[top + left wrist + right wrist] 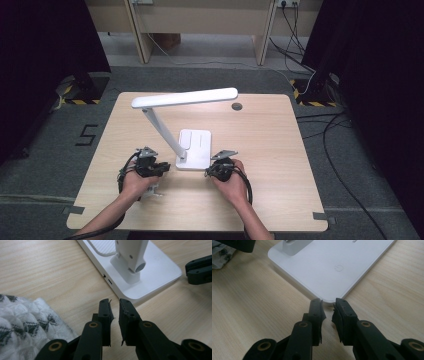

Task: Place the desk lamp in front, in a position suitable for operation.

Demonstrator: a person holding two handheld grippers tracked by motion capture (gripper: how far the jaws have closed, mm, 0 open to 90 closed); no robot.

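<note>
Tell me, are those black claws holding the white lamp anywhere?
No. Left gripper and right gripper each have a narrow bare gap between their jaws, tips just short of the lamp base. Nothing is held.

Your forearms enter from the near edge, angled slightly inward, both bare. Left hand wraps the left gripper from behind, low over the tabletop, pointing inward and away. In the left gripper view its jaws stand nearly together, a narrow gap, nothing between. Right hand cups the right gripper, pointing inward. Its jaws show a narrow gap too, nothing gripped.
</note>
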